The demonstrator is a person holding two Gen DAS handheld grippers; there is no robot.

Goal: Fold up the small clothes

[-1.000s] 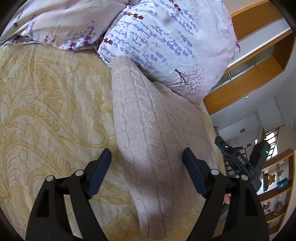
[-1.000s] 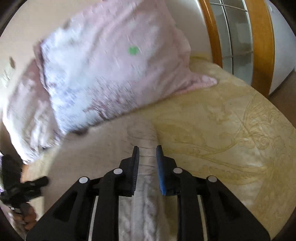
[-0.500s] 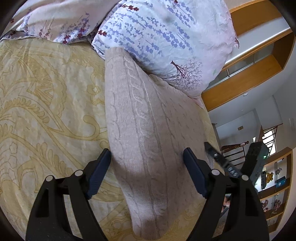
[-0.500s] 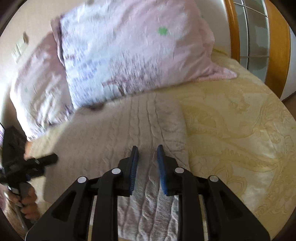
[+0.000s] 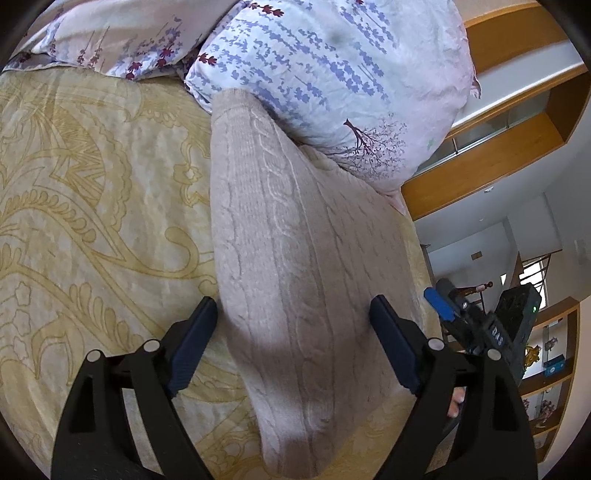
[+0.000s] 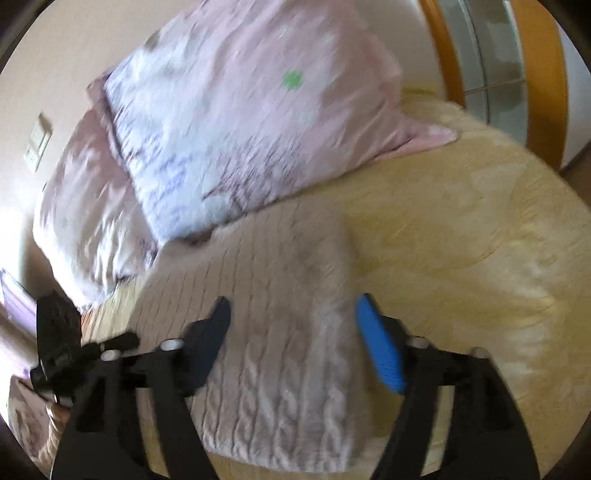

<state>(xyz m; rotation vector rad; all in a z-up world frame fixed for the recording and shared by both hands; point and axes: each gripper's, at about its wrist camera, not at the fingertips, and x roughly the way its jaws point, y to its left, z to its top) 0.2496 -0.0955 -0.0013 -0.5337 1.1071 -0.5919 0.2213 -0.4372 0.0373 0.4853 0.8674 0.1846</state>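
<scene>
Left gripper (image 5: 291, 343): jaws wide, hovering over knit sweater (image 5: 295, 258), not pinching | Sweater: folded flat on yellow bedspread (image 5: 92, 203), far end touching floral pillow (image 5: 332, 74) | Right gripper (image 6: 293, 339): jaws have just sprung apart, freeing the sweater; fold likely laid.

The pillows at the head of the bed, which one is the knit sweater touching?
The nearer pillow, white with blue lavender sprigs and a small tree print. The knit sweater runs up against its lower edge. The pinkish pillow behind it lies apart from the sweater.
</scene>
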